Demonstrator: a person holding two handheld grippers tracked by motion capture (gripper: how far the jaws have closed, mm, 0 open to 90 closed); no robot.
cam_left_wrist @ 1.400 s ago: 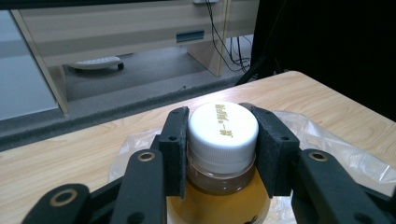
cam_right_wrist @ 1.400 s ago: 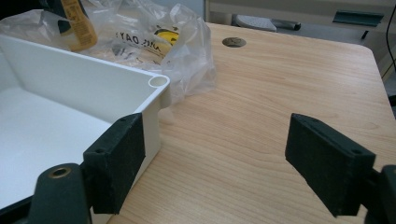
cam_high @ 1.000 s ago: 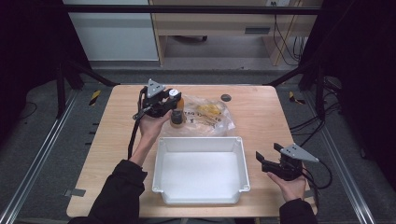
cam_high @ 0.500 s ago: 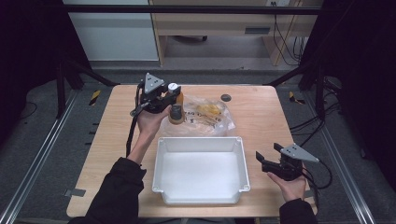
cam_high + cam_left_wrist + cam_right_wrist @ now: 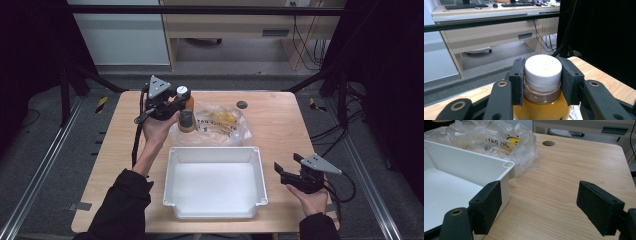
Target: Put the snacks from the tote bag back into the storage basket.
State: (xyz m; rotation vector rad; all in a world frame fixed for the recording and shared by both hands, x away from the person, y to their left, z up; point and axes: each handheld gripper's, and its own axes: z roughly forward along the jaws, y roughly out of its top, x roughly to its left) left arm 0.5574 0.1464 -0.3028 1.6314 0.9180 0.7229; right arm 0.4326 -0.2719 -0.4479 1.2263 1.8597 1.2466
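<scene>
My left gripper (image 5: 176, 103) is shut on a bottle (image 5: 186, 114) of amber liquid with a white cap (image 5: 543, 67), its pads (image 5: 517, 75) pressing on the cap and neck. The bottle hangs upright above the left end of a clear plastic bag (image 5: 222, 123) at the back of the wooden table (image 5: 280, 125). In front of the bag stands a white rectangular tray (image 5: 172, 172) with nothing in it. My right gripper (image 5: 281, 171) rests open near the table's front right, just right of the tray, with only bare wood between its pads (image 5: 487, 203).
The crumpled bag (image 5: 499, 140) holds yellow packed items and touches the tray's far rim (image 5: 507, 165). A small dark round disc (image 5: 242, 104) sits in the tabletop behind the bag. Black frame posts stand at the table's sides, and desks stand beyond it.
The left hand has lifted the bottle a little, up and slightly left in the high view. The right hand and its gripper have stayed still.
</scene>
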